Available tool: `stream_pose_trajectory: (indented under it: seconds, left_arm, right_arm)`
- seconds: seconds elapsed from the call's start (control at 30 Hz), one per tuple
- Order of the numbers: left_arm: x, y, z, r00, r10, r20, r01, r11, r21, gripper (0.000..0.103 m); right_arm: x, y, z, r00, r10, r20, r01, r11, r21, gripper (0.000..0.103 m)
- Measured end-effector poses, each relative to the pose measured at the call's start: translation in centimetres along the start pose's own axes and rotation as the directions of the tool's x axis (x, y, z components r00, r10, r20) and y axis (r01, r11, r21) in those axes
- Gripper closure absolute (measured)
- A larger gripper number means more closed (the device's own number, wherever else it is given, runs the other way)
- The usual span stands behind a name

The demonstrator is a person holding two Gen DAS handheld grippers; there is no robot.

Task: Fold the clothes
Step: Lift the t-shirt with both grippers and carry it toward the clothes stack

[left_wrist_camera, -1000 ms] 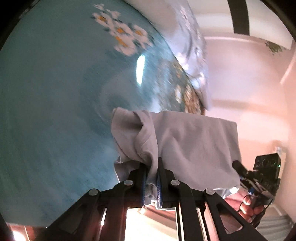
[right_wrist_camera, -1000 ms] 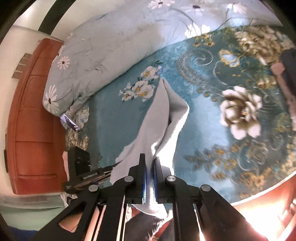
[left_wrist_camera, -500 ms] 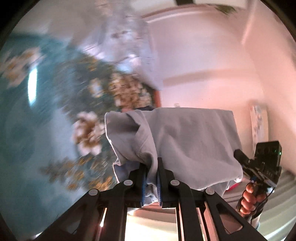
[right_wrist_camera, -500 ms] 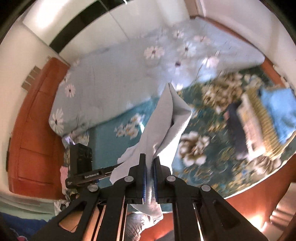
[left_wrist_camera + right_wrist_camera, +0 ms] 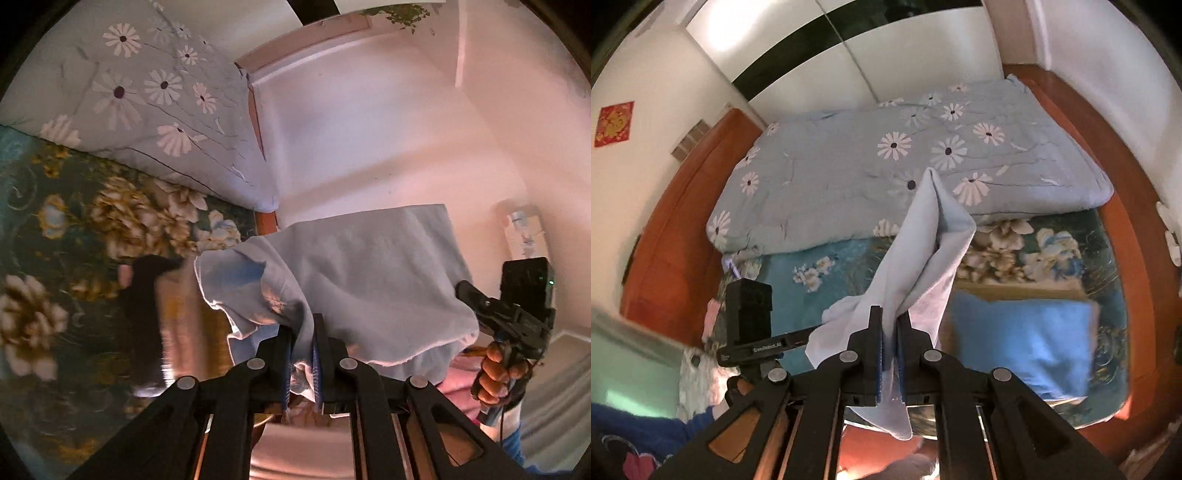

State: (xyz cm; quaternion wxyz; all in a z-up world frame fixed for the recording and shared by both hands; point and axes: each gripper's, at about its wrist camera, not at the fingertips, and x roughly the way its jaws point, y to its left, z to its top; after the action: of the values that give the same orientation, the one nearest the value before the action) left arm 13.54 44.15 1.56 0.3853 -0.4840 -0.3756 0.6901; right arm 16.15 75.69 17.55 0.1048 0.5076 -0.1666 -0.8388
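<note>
Pale blue garment (image 5: 369, 273) held in the air above the bed, pinched at two points along one edge. Left gripper (image 5: 303, 354) pressed together on a bunched fold of cloth; right gripper (image 5: 890, 354) likewise clamped on a gathered corner, with a tail of fabric hanging below the jaws. In the left wrist view, cloth draped across the frame toward the other gripper and the hand (image 5: 495, 373) carrying it; in the right wrist view, cloth rising as a narrow doubled peak in front of the daisy quilt (image 5: 849, 166). Below: floral bedspread (image 5: 783, 269), and a blue folded item (image 5: 1023, 343) lying flat near the right side of the bed, blurred.

Step in hand, as judged: carrying the lifted garment to a place where it can be laid or folded. Points for doing it well:

- Both pinches kept firm; grip sits on bunched fabric, so any slackening risks a slipped corner.
- Held edge drawn taut and level between the two grippers, so the hanging part falls straight and not twisted.
- Doubled layers seen at the right pinch checked before lowering; a tucked fold there would be pressed into the result.
- Free lower edge set down first on bare bedspread, clear of the quilt and apart from the blue folded item, then the held edge brought over.
- Release only once the cloth rests flat.

Far hem of the garment not visible in either view.
</note>
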Motion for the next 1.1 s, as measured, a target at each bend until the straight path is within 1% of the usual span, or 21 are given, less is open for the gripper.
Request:
stream_pose_trajectory:
  seconds: [0.07, 0.13, 0.2, 0.27, 0.33, 0.43, 0.47, 0.57, 0.63, 0.67, 0.77, 0.83, 0.9, 0.93, 0.97, 1.03, 1.07, 1.1]
  left_arm:
    - [3.4, -1.6, -1.2, 0.999, 0.043, -0.01, -0.043, 0.999, -0.004, 0.093]
    - [6.9, -2.5, -2.1, 0.992, 0.114, -0.051, -0.114, 0.993, 0.013, 0.093]
    - [9.7, -2.9, -2.8, 0.979, 0.189, -0.081, -0.185, 0.982, 0.045, 0.093]
    - [12.1, -2.9, -3.6, 0.964, 0.237, -0.119, -0.232, 0.971, 0.058, 0.093]
    - [14.0, -2.6, -4.8, 0.947, 0.283, -0.15, -0.276, 0.959, 0.065, 0.092]
    - [15.3, -2.1, -5.7, 0.928, 0.333, -0.169, -0.326, 0.943, 0.071, 0.091]
    - [15.7, -1.9, -6.0, 0.921, 0.349, -0.174, -0.342, 0.937, 0.069, 0.089]
    - [15.7, -2.1, -6.2, 0.911, 0.368, -0.187, -0.361, 0.93, 0.073, 0.089]
    - [15.2, -2.7, -6.0, 0.901, 0.39, -0.192, -0.378, 0.921, 0.093, 0.087]
    - [14.8, -3.0, -5.6, 0.894, 0.407, -0.189, -0.393, 0.913, 0.108, 0.084]
    - [13.5, -4.6, -4.8, 0.875, 0.456, -0.162, -0.431, 0.887, 0.167, 0.084]
    - [12.6, -6.2, -4.1, 0.867, 0.484, -0.122, -0.456, 0.867, 0.201, 0.084]
    - [12.3, -8.2, -3.6, 0.864, 0.499, -0.067, -0.47, 0.847, 0.249, 0.083]
    - [12.4, -9.1, -3.4, 0.863, 0.504, -0.043, -0.475, 0.837, 0.272, 0.081]
    - [13.2, -10.0, -3.3, 0.865, 0.501, -0.031, -0.47, 0.83, 0.299, 0.079]
    - [14.9, -10.1, -2.8, 0.865, 0.502, -0.025, -0.47, 0.825, 0.314, 0.076]
    - [16.2, -10.0, -2.6, 0.86, 0.509, -0.033, -0.473, 0.821, 0.319, 0.076]
    - [17.4, -9.4, -2.4, 0.853, 0.521, -0.045, -0.481, 0.816, 0.321, 0.076]
  right_arm:
    - [-0.5, -4.9, -0.3, 1.0, 0.02, -0.016, -0.02, 1.0, 0.02, 0.097]
    - [0.6, -11.1, -1.7, 0.998, 0.049, -0.031, -0.047, 0.995, 0.083, 0.097]
    - [2.3, -17.0, -3.4, 0.996, 0.07, -0.051, -0.061, 0.984, 0.167, 0.096]
    - [4.6, -22.2, -5.3, 0.994, 0.078, -0.081, -0.054, 0.962, 0.268, 0.096]
    - [6.9, -25.8, -6.9, 0.991, 0.087, -0.105, -0.046, 0.939, 0.341, 0.096]
    - [9.1, -28.2, -8.7, 0.987, 0.119, -0.108, -0.067, 0.917, 0.392, 0.096]
    - [9.6, -28.6, -8.9, 0.986, 0.125, -0.11, -0.072, 0.913, 0.401, 0.095]
    - [10.5, -29.8, -9.3, 0.983, 0.145, -0.114, -0.085, 0.906, 0.416, 0.093]
    - [9.8, -29.4, -9.2, 0.983, 0.139, -0.118, -0.085, 0.923, 0.376, 0.093]
    - [9.5, -28.9, -8.8, 0.985, 0.122, -0.121, -0.073, 0.936, 0.344, 0.09]
    - [7.9, -28.4, -8.2, 0.993, 0.05, -0.107, -0.019, 0.962, 0.274, 0.085]
    - [6.3, -28.2, -8.1, 0.998, 0.01, -0.063, 0.007, 0.965, 0.263, 0.083]
    - [4.9, -27.3, -8.0, 0.999, -0.026, -0.021, 0.03, 0.973, 0.227, 0.08]
    - [4.3, -26.5, -8.0, 0.999, -0.037, 0.0, 0.036, 0.979, 0.2, 0.079]
    - [4.2, -25.4, -7.9, 1.0, -0.022, 0.018, 0.018, 0.985, 0.173, 0.076]
    - [5.5, -23.8, -7.8, 1.0, 0.016, 0.015, -0.018, 0.99, 0.143, 0.074]
    - [6.2, -23.0, -7.8, 1.0, 0.03, 0.01, -0.031, 0.991, 0.13, 0.074]
    - [7.5, -22.7, -7.7, 1.0, 0.014, -0.008, -0.013, 0.992, 0.129, 0.074]
